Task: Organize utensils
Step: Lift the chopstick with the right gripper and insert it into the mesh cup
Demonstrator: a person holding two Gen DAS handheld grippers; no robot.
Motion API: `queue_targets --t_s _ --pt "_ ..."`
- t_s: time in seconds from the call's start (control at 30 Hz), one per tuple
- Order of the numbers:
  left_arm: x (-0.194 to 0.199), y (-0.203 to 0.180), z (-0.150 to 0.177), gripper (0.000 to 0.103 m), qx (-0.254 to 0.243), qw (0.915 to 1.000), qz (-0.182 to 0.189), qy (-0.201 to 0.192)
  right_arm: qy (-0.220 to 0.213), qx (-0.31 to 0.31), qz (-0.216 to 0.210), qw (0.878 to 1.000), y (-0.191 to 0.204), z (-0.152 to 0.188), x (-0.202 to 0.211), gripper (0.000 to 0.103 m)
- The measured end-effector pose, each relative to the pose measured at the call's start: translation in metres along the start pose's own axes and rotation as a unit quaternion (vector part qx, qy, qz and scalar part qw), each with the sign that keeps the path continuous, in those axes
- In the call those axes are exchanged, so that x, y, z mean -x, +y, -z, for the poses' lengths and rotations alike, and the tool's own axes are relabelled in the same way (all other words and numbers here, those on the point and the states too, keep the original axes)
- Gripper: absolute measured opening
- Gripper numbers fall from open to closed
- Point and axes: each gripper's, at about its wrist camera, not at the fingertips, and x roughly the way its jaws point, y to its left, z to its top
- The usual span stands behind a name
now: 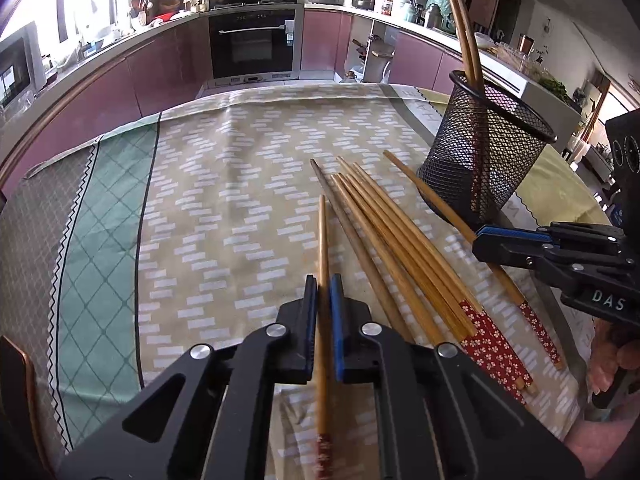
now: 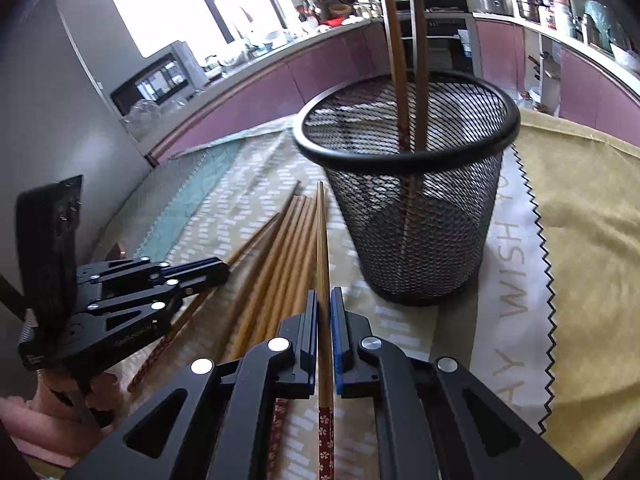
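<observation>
1. The left gripper (image 1: 324, 292) fills the lower centre of the left wrist view; its jaws are closed on a single wooden chopstick (image 1: 322, 264) that runs straight up the frame between the black pad and the blue pad, with its red patterned end at the bottom edge.
2. The right gripper (image 2: 325, 308) sits in the lower centre of the right wrist view; its jaws grip another chopstick (image 2: 322, 248), whose bare tip points toward the upper middle of the frame and whose red flowered end lies at the bottom.
3. A bundle of loose chopsticks (image 1: 396, 240) lies fanned on the patterned tablecloth (image 1: 224, 184), right of centre in the left wrist view, red flowered ends toward the lower right.
4. The black mesh holder (image 2: 416, 216) stands upright on the tabletop in the centre right of the right wrist view, just beside the loose bundle.
5. Two chopsticks (image 2: 404, 60) stand in the holder, leaning and rising past its rim to the top of the frame.
6. In the left wrist view the right gripper appears at the right edge, low over the outermost chopstick near the holder's base.
7. Kitchen counters (image 1: 332, 10) and an oven (image 1: 254, 40) curve across the top of the left wrist view.
</observation>
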Motion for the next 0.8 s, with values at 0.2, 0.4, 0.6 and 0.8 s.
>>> queue_targets --t_s 0.2,0.4,0.6,0.8 --pt "0.016 -0.002 0.002 0.007 -0.002 0.9993 0.034 -0.015 0.0 0.018 -0.018 1.0 0.007 0.0 0.005 0.006" --pt "0.013 -0.01 0.006 0.007 -0.023 0.9987 0.045 -0.003 0.023 0.056 -0.005 0.998 0.015 0.004 -0.003 0.006" --pt "0.003 -0.01 0.007 0.008 -0.032 0.9985 0.043 0.014 0.048 0.071 0.007 0.996 0.016 0.003 -0.014 0.006" --pt "-0.003 -0.01 0.006 0.01 -0.039 0.998 0.044 0.021 0.06 0.067 0.004 0.996 0.013 0.0 -0.022 0.008"
